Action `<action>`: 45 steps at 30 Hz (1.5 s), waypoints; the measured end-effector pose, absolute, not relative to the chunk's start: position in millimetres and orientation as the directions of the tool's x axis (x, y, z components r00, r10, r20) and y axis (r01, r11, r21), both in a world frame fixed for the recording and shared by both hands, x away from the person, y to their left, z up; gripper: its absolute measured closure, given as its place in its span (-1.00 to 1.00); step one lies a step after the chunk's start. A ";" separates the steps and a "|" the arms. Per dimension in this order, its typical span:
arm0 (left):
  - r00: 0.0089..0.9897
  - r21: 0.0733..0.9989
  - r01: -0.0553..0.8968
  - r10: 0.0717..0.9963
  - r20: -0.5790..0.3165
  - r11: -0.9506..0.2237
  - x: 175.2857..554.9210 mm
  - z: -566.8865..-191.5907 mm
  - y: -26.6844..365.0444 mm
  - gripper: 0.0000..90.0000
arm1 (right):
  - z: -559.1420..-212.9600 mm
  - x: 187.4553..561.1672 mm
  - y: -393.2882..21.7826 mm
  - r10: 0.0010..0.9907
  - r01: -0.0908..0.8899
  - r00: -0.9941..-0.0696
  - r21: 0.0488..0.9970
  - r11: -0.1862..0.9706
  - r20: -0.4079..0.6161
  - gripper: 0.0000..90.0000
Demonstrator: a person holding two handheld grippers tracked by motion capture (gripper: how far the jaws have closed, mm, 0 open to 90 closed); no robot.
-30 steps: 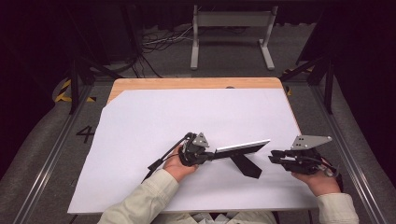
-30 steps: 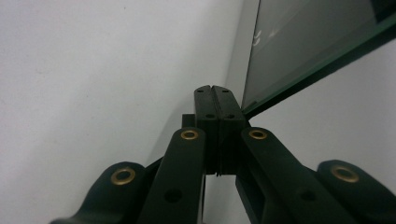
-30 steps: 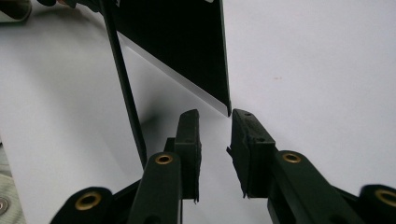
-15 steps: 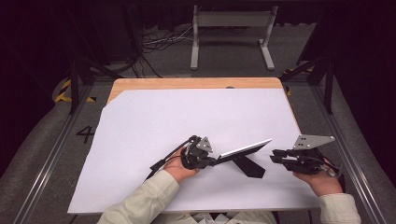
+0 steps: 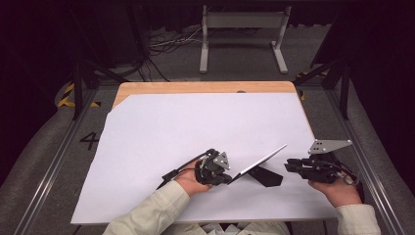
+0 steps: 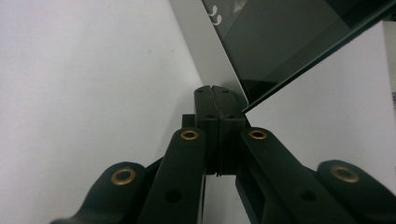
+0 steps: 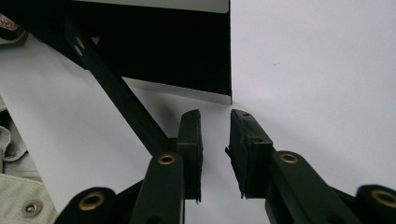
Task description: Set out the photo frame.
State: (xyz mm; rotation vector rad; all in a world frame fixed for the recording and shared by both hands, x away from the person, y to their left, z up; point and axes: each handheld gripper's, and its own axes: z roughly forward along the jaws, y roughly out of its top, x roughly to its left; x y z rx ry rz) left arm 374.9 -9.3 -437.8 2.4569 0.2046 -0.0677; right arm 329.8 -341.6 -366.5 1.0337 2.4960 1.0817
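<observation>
The tablet (image 5: 259, 163) is tilted up over the white sheet (image 5: 195, 127) on the bench (image 5: 195, 87), its low corner clamped in the left tongs (image 5: 226, 178). The right tongs (image 5: 288, 165), parted and just closing with nothing between them, sit just beside its raised edge and black kickstand (image 5: 266, 177).

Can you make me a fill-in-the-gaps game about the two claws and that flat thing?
1. The left claw is ___ on a corner of the thin silver-edged panel with dark glass.
2. The right claw is ___, with nothing between its jaws.
3. The panel sits tilted above a ___ paper sheet.

Missing words: shut; open; white
</observation>
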 end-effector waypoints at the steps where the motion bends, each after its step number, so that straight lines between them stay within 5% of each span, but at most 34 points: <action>1: 0.987 0.617 0.160 0.123 -0.101 -0.771 373.8 -437.7 -9.9 1.00 | -366.3 329.7 -341.6 0.686 0.517 -0.724 0.710 0.479 0.064 0.63; 45: 0.986 0.589 -0.004 -0.100 -0.131 -0.808 329.1 -435.3 -65.0 1.00 | -359.6 312.4 -358.0 0.725 0.543 -0.683 0.724 0.425 0.086 0.66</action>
